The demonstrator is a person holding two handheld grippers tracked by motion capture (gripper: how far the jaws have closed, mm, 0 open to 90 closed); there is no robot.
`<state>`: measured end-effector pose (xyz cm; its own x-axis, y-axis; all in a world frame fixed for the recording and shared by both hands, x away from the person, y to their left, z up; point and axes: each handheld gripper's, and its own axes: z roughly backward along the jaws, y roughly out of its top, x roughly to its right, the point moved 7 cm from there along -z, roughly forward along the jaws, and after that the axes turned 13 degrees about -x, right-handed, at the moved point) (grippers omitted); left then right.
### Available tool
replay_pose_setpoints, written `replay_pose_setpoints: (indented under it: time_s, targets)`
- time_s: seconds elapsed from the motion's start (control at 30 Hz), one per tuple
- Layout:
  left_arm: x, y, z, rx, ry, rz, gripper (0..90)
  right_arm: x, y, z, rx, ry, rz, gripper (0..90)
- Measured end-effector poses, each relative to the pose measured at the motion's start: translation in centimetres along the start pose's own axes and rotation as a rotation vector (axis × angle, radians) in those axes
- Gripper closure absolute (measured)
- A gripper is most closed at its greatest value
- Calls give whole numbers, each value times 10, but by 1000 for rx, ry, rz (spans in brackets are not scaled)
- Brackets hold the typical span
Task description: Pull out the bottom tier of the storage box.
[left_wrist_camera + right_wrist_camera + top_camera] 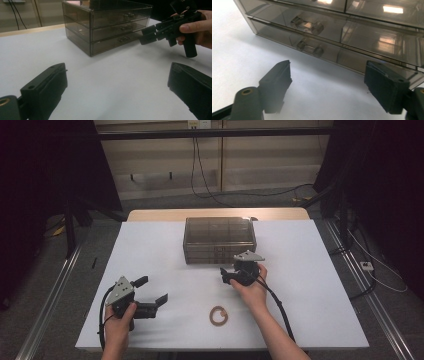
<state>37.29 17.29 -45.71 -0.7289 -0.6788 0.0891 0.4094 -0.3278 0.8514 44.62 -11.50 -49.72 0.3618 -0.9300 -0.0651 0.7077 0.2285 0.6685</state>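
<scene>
The drawer box (219, 240) stands at the middle of the bench's (310, 295) far edge, its smoked front facing the person, with 3 tiers of drawers seen in the left gripper view; the right gripper (231, 275) hovers just in front of it, low and near the bottom tier, with its jaws wide apart and nothing between them; in the right gripper view the bottom-drawer handle (310, 48) sits ahead and a little left of the gap, with the middle-drawer handle (307, 25) above it; the step in hand looks like reaching for a drawer pull; to do it well, the right gripper should shift so the small bar handle lies centred between the pads, stay level with the drawer face, and close only once both pads flank the bar, since a skewed bite on so slim and glossy a knob will likely slip; the pull should then run straight toward the near edge, as the light box may slide on the smooth white top; the left gripper (151, 294) rests near the near-left corner, jaws also spread and empty, well apart from the box, and could brace the box's side if it starts to creep; a tan ring (218, 315) lies by the near edge between both hands, untouched.
</scene>
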Motion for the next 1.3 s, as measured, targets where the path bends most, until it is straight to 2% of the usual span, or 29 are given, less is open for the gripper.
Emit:
replay_pose_setpoints:
  time_s: [0.3, 0.63, 0.77, 1.3]
  targets:
    - [0, 0, 0, -5, 0, -4, 27, 1, 2, -4, 0, -30, -23, 200]
    - [0, -1, -1, -7, -1, -1, 27, -2, 6, -6, 8, -52, -94, 199]
    - [1, -1, -1, -12, -3, -3, 27, 0, 6, -7, 8, -71, -107, 195]
    - [1, -2, -2, -16, -1, -4, 27, -3, 7, -10, 2, -90, -135, 196]
